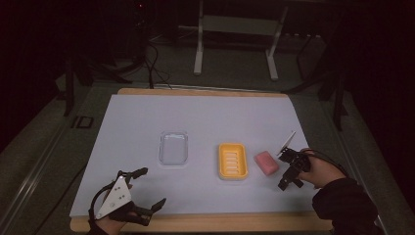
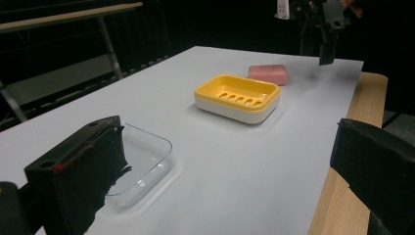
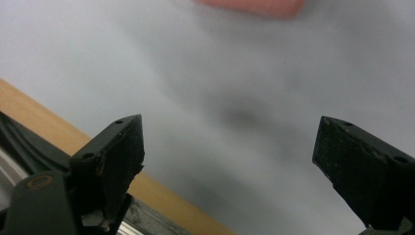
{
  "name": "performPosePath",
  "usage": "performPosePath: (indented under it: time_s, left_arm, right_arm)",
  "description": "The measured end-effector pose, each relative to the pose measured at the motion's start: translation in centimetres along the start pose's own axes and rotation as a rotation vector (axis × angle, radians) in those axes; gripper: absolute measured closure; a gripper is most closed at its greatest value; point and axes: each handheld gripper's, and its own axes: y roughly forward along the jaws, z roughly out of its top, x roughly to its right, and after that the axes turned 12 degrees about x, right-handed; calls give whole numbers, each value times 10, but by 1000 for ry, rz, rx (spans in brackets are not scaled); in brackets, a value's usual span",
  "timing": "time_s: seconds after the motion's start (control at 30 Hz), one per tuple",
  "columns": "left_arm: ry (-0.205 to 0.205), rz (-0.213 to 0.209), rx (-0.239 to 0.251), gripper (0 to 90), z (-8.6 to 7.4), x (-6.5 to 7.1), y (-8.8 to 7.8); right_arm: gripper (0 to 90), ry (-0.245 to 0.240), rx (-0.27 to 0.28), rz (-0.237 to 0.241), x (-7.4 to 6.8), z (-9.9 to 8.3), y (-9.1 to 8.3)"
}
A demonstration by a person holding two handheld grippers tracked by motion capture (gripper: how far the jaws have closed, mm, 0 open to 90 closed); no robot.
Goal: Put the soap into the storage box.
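Nearest the lens, in the left gripper view: two black jaws spread wide with nothing between them, the clear plastic lid [image 2: 142, 164] lying flat just beyond the one on the view's left. Left gripper [image 1: 147, 188] parked low near the table's front edge, idle by the look of it, well apart from the work on the far side.

Farther along that gripper's line of sight: yellow soap dish [image 2: 238, 97] sitting upright and vacant, slotted insert showing, probably waiting to receive the soap. Pink soap bar [image 2: 267, 74] just past the dish, flat on the white sheet [image 2: 210, 161], not touching it.

Right gripper [image 1: 290, 168] hovering close beside the soap, jaws likewise wide apart and holding nothing; in the right gripper view, a blurred pink edge of soap [image 3: 254, 6] ahead of and above the jaws, not yet between them. Seemingly lined up for a grasp.

Nothing between right gripper and soap. Dish rim the one thing to clear on the way in; wooden table edge [image 3: 58, 122] close behind the jaws.
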Motion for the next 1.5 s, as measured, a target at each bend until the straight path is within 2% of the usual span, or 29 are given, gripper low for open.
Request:
performPosePath:
  time_s: [0.13,0.23,0.27,0.3,0.47,0.73,0.8,0.93,1.0,1.1,1.13,1.2,1.23,1.27,1.4,1.47,1.5]
  left_arm:
    - [0,-1,-1,6,0,0,0]
    - [0,-2,-2,6,0,0,0]
    - [0,-2,-2,6,0,0,0]
    - [1,-2,-2,6,0,0,0]
    - [0,-3,-3,6,0,0,0]
    - [-6,-5,1,6,0,0,0]
    - [-5,-7,0,6,0,0,0]
    - [-5,-7,0,6,0,0,0]
    - [-6,-7,0,6,0,0,0]
    - [-5,-8,-2,6,0,0,0]
    - [-4,-8,-3,6,0,0,0]
    - [-4,-8,-3,6,0,0,0]
    - [-4,-8,-2,6,0,0,0]
    - [-4,-8,-4,6,0,0,0]
    - [-4,-8,-2,6,0,0,0]
    - [-4,-9,-3,6,0,0,0]
    - [-4,-9,-3,6,0,0,0]
  right_arm:
    - [118,-13,21,-3,0,5,-1]
    - [118,-43,68,-6,0,12,-3]
    - [118,-43,68,-6,0,12,-3]
    - [118,-39,95,-6,1,15,-4]
    - [117,-12,156,13,-1,23,-5]
    - [118,-48,204,26,-6,34,-4]
    - [118,-70,219,0,-7,36,-3]
    - [118,-80,250,1,-6,38,-1]
    - [121,-82,290,-8,-4,40,-2]
    - [122,-63,318,-7,-2,41,-2]
    - [139,-59,358,-21,-1,42,-2]
    - [142,-51,396,-13,1,44,-4]
    - [145,-63,408,-21,1,44,-5]
    - [147,-80,416,-32,1,45,-5]
    - [146,-67,428,-7,1,46,-6]
    - [145,-29,446,-10,4,50,-1]
    - [145,-29,447,-10,4,50,0]
